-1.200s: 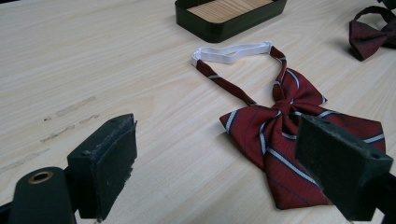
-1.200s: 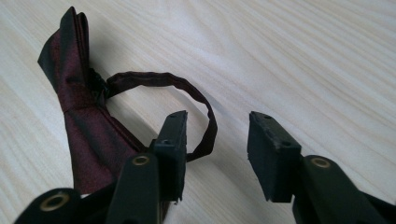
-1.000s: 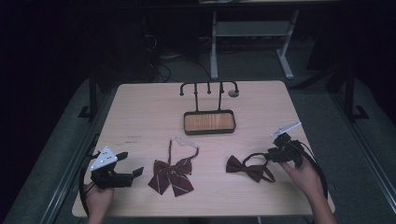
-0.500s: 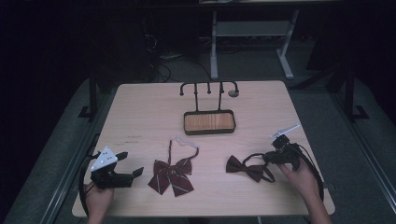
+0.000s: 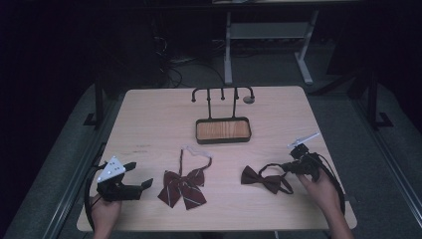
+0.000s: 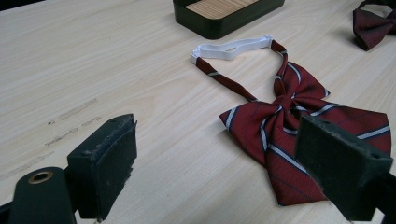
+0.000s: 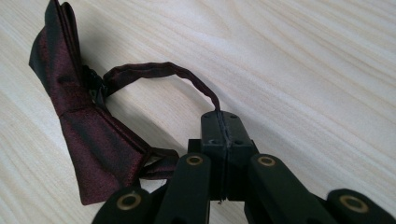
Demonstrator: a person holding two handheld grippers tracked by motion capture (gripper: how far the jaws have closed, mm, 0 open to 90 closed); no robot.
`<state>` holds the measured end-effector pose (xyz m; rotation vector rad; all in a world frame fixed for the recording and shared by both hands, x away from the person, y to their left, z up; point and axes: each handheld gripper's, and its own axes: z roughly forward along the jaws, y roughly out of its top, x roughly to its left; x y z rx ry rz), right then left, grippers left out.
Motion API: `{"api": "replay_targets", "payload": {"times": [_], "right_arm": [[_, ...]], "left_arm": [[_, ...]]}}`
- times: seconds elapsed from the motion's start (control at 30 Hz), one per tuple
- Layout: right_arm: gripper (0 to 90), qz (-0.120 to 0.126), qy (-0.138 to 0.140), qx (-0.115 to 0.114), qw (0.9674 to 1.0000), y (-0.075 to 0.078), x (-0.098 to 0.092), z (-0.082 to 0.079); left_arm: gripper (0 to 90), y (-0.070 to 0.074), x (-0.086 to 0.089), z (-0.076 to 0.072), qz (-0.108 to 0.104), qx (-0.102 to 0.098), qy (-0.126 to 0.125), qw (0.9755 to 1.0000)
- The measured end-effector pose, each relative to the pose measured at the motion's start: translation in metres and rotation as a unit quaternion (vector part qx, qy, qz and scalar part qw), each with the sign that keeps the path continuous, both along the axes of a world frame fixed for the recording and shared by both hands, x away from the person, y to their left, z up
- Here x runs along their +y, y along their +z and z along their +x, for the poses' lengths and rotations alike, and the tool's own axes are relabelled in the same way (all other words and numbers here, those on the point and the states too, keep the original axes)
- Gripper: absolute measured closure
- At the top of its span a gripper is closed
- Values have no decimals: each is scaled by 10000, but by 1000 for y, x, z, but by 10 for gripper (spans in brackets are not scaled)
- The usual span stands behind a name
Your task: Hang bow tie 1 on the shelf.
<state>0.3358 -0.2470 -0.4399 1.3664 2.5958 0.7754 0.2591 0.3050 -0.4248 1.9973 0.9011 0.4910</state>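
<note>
1. The dark bow tie [image 5: 262, 178] lies in the lower right part of the high view, on the wooden table [image 5: 159, 114], well apart from the striped bow tie [image 5: 181, 185] at lower centre. In the right gripper view its knot and wings fill the upper left, and its thin neck strap [image 7: 154, 71] arcs across to the jaws.
2. The right gripper [image 5: 298, 164] has its jaws pressed together on that strap, pinching it at the tips.
3. The left gripper [image 5: 130, 185] rests low at the lower left of the high view, jaws wide apart and holding nothing; the striped tie lies just ahead of them.
4. Judged from its folds and drape, the dark tie is light, soft and limp. It will likely dangle and swing when lifted. The strap is a sound hold for hooking onto the hanger stand [image 5: 222, 94] with its tray [image 5: 222, 130] at upper centre.
5. Against the earlier pictures, the right gripper has drawn slightly toward the tie's strap; the left gripper and striped tie are unchanged.
</note>
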Motion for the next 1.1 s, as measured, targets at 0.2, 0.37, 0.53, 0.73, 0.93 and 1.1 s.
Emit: {"api": "replay_targets", "payload": {"times": [0.2, 0.37, 0.53, 0.73, 0.93, 1.1], "right_arm": [[899, 88, -35, -140, 9999, 6, -1, -3], [900, 245, 115, -419, 9988, 21, 2, -7], [900, 435, 308, -567, 9970, 38, 9, -9], [900, 682, 570, -719, 9934, 61, 18, -6], [900, 695, 795, -747, 9916, 79, 25, 2], [900, 575, 832, -719, 9923, 90, 29, 12]], "left_arm": [[128, 0, 0, 0, -11, -14, 4, 10000], [128, 0, 0, 0, -9, 5, 10, 10000], [128, -1, -1, 1, -1, 3, -1, 10000], [128, -1, 1, 1, -33, 24, 8, 10000], [128, 0, 2, 1, -85, 7, 8, 10000], [128, 0, 1, 0, -72, 2, 3, 10000]]}}
